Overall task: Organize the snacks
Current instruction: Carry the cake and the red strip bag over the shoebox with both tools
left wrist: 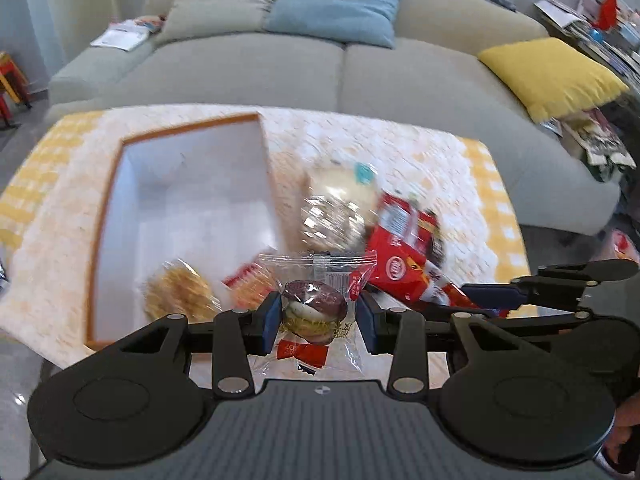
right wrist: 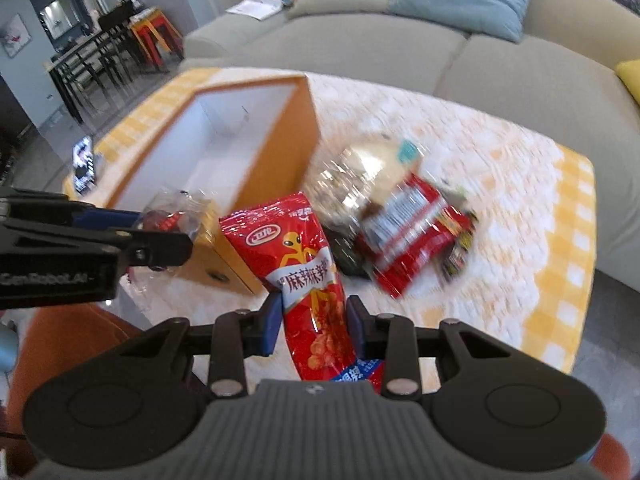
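Snacks, two in hand, remainder on the table.

Item 1: clear-wrapped burger-shaped snack [left wrist: 314, 312], brown top, pale and yellow layers, red label at its lower end. Held by the left gripper [left wrist: 316, 316], whose blue pads [left wrist: 273, 314] press the wrapper from both sides at a middling spread. The packet hangs above the near edge of the box.

Item 2: long red snack packet [right wrist: 312, 280] with an orange figure and white lettering, blue band at its bottom end. Held upright by the right gripper [right wrist: 314, 320], jaws clamped on its lower half at a moderate spread; the top of the packet leans toward the box.

Item 3: orange-sided box [right wrist: 296, 136] with a white interior, standing on a yellow-and-white checked cloth [left wrist: 492, 184]. Inside, at its near end: a round golden cracker pack [left wrist: 178, 296] and a second pack with red edging [left wrist: 250, 288], both blurred.

Item 4: loose pile just beside the box on the cloth: a shiny clear bag with pale contents [right wrist: 360, 172] and a red packet with a white label panel [right wrist: 412, 232], overlapping; darker wrappers beneath, too blurred to identify.

Surroundings: grey sofa [left wrist: 280, 64] behind the table, with a blue cushion [left wrist: 336, 4] and a yellow cushion [left wrist: 552, 76].
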### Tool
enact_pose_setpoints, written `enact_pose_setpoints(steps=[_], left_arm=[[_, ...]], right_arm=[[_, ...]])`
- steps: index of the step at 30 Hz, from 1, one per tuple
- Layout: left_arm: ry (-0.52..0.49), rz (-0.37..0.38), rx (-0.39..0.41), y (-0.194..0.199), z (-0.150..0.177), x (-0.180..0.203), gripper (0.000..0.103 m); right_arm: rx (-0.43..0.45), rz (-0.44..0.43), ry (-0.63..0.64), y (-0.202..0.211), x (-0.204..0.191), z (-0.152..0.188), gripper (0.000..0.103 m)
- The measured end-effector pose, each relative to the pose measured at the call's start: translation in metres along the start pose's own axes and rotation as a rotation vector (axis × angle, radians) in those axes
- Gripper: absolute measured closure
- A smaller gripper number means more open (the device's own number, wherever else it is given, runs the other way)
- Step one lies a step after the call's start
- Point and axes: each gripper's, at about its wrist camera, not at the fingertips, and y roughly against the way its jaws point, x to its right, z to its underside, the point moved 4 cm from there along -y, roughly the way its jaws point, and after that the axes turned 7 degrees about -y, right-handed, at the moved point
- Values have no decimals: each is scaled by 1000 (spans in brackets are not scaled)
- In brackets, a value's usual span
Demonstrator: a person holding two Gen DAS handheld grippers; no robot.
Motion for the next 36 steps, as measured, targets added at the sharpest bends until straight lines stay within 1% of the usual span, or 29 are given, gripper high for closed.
enact_pose_setpoints(steps=[4,7,11,16,19,23,27,30,32,35,36], left_arm=[[22,-52,15,2,-16,-35,58],[45,-92,2,-6,-25,-61,58],[55,-128,-38,-26,-30,-86,58],[84,-149,-117,-58,-24,-115,58],[82,-169,-163,-78,-21,-129,58],[50,-170,-221,-101,-18,-139,58],[-7,-168,-269,-121,-17,-145,58],[-70,-169,-310,-133,-14,-145,58],[-92,-169,-333,-139,-12,-147,58],[-116,-163,-379,-147,-7,-148,57],[-125,-160,-390,-149,-7,-149,57]], right_arm=[[8,-67,-20,-1,-21,-25,70],[8,-134,-45,-7,-36,-45,70],[-13,-208,-74,-24,-60,-66,70],[-57,-225,-92,-57,-85,-86,70],[-84,-203,-118,-82,-91,-95,70],[-124,-158,-121,-117,-97,-106,70],[-175,-125,-72,-149,-104,-114,70],[-215,-107,-44,-168,-106,-114,70],[-244,-99,-34,-181,-109,-113,70],[-275,-84,-17,-197,-112,-111,70],[-264,-56,10,-198,-113,-111,69]])
